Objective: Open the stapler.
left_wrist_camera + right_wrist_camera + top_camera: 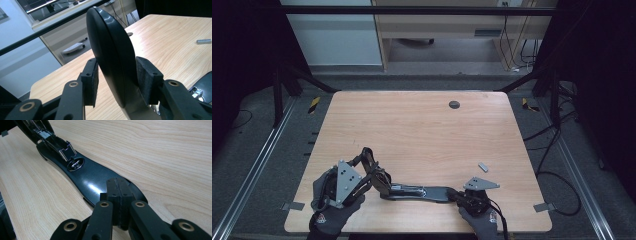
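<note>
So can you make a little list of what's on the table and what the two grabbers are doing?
Thing in hand: black stapler, swung open, base flat on the table
Stapler top: raised, between the left gripper pads; one pad touches, the other stands apart
Right gripper: jaws shut, tips resting on the base's end
Staple strip: lying loose, right side
Table hole: far edge

Dim, dark-cornered high view, with only the desk [422, 130] evenly lit from above. Brighter, sharper gripper views; soft glare on the glossy black stapler [92, 180]. Background window at upper left washed out, slightly blurred.
</note>
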`<state>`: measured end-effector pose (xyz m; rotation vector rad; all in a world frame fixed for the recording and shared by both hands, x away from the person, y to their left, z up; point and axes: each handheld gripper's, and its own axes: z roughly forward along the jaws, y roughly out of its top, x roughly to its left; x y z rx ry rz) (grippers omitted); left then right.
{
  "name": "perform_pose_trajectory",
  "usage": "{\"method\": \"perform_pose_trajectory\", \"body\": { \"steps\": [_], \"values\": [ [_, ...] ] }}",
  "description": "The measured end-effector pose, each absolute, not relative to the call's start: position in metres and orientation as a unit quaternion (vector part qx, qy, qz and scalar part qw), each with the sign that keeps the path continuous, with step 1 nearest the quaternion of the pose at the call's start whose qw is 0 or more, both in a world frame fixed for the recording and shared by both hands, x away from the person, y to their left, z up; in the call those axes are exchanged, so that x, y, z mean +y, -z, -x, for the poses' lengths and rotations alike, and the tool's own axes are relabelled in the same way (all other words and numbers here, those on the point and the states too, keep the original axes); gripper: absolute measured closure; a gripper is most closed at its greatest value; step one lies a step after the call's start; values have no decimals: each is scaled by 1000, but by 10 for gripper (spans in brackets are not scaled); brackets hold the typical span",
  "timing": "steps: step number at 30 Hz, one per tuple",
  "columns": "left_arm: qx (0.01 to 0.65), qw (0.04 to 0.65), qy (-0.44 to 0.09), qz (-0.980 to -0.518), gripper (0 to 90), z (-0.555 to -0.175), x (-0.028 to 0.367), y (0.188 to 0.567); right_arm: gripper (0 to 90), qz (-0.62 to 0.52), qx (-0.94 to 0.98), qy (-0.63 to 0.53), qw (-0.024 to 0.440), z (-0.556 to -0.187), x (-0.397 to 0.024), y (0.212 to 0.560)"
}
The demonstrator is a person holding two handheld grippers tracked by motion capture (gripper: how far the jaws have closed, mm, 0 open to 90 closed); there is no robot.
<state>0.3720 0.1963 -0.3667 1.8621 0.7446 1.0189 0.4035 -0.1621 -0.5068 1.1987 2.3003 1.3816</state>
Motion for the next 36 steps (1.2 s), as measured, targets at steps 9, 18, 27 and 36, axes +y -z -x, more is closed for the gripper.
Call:
{"method": "perform_pose_trajectory", "body": {
  "steps": [9, 18, 27, 36],
  "values": [
    [309, 434, -409, -741, 536, -371, 204, 369, 900, -405, 779, -468, 100, -404, -162, 507],
    [321, 437, -411, -733, 531, -370, 210, 372, 900, -407, 777, -469, 98, -404, -162, 507],
    [333, 439, -410, -727, 519, -371, 218, 376, 900, -408, 777, -470, 98, -404, -162, 507],
    [344, 445, -407, -720, 512, -371, 225, 379, 900, -408, 777, -467, 106, -406, -161, 507]
  ]
}}
